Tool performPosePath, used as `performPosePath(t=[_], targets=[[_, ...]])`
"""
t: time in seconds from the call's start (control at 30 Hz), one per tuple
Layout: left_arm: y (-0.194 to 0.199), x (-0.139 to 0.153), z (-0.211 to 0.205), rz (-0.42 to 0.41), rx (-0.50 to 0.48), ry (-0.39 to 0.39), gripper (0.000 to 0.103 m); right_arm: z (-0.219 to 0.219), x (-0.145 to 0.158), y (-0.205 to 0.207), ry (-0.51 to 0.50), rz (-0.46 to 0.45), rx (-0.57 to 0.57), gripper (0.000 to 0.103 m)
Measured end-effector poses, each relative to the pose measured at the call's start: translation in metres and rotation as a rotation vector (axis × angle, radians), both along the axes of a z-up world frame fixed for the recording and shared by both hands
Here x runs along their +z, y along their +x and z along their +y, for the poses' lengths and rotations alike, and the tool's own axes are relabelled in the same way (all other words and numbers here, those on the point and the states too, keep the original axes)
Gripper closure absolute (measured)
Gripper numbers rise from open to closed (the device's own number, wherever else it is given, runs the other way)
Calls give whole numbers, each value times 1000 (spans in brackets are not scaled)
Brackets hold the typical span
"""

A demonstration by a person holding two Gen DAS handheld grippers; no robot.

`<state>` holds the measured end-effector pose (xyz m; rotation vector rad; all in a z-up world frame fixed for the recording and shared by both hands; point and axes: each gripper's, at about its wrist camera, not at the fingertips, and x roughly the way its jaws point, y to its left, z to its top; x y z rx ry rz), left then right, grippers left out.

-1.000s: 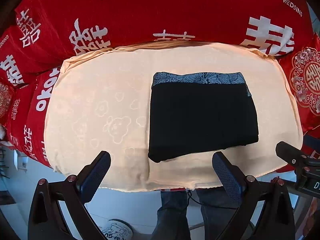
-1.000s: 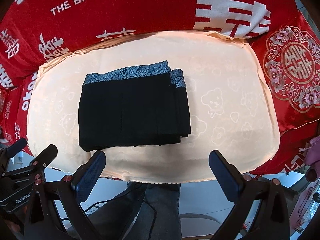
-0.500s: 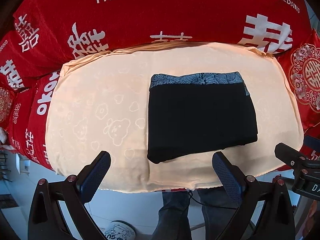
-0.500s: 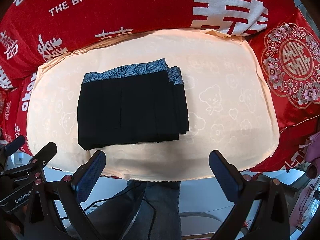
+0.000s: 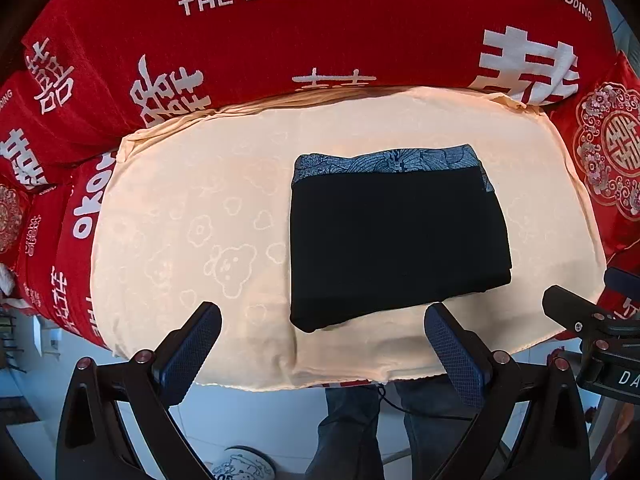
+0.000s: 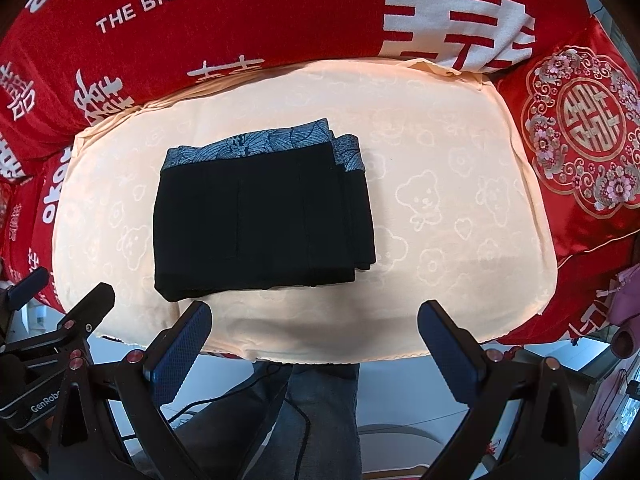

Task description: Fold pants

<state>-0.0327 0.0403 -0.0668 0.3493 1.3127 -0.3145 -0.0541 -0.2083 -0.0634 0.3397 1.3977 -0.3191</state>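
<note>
— Nearest the lenses, we see our own tools first: the left gripper (image 5: 322,330) has its jaws spread wide with nothing between them, hanging above the front edge of the peach cushion (image 5: 192,200).

— We see the same on our side. The right gripper (image 6: 314,326) is gaping wide too, holding nothing, over that front edge. At the far left of our view the other tool shows.

— Below the front edge we make out the person's legs in dark trousers (image 6: 320,408) and a pale floor.

— Moving back onto the cushion, we find the pants (image 5: 394,236): a black, neatly folded rectangle lying flat, touched by neither gripper. From the left view they sit right of the cushion's middle, their front edge near the right fingertip.

— From the right view the pants (image 6: 260,216) lie left of the middle, and along their right edge we can count several stacked layers stepping outward.

— Their grey-blue patterned waistband (image 5: 388,162) runs along the far side of the fold, toward the cushion's back edge.

— Beyond that back edge rises the red cover (image 6: 280,20) with white characters and "THE BIGDAY".

— At the right corner we see a red embroidered pillow (image 6: 584,132).
</note>
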Motion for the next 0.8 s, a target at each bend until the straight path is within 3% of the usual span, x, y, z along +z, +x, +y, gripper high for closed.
performPosePath(t=[0.8], targets=[[3,-1,1,-1,-4,4,1,1,-1,4,4,3,5,0]])
